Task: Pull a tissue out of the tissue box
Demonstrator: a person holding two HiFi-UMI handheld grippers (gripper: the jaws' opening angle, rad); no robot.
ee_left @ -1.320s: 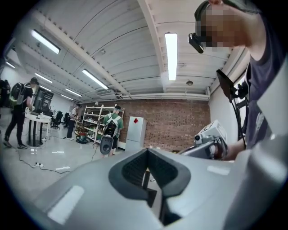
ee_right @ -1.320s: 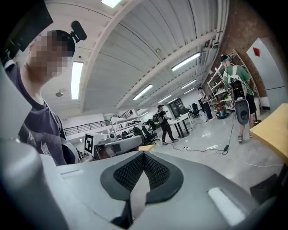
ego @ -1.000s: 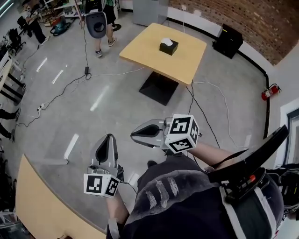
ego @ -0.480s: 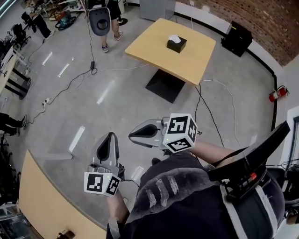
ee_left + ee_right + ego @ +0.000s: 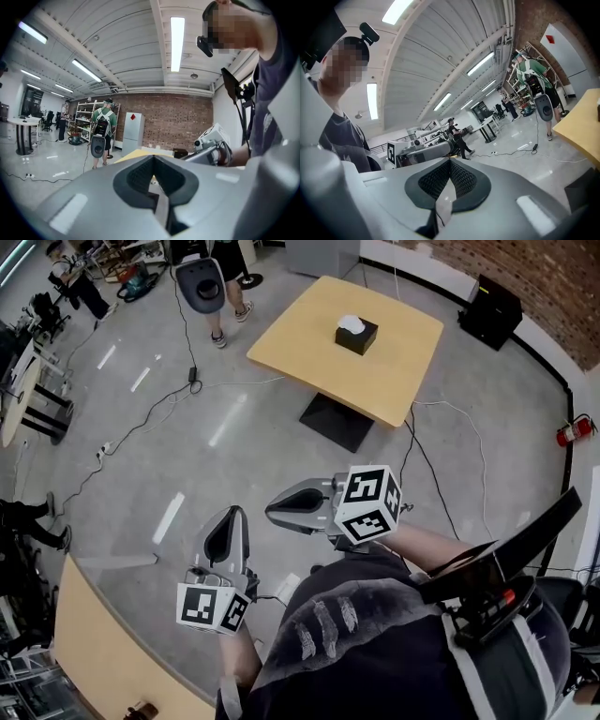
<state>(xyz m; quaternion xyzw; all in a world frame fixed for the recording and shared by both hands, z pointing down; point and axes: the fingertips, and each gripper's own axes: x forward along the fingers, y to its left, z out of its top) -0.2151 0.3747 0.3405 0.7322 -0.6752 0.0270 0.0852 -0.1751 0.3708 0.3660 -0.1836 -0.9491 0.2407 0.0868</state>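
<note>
Zero contact: find grey left gripper (image 5: 232,514) and grey right gripper (image 5: 272,513) clenched empty, black tissue box (image 5: 357,337) well ahead on tan wooden table (image 5: 309,324), right marginally nearer.

A tan table (image 5: 394,381) stands on the grey floor (image 5: 234,456) at about twelve o'clock. It carries a black tissue box (image 5: 360,338) with a white tissue (image 5: 350,323) sticking up. Well apart, near six o'clock, the left tongs (image 5: 232,514) point toward twelve and the right tongs (image 5: 272,513) toward nine, both empty.
</note>
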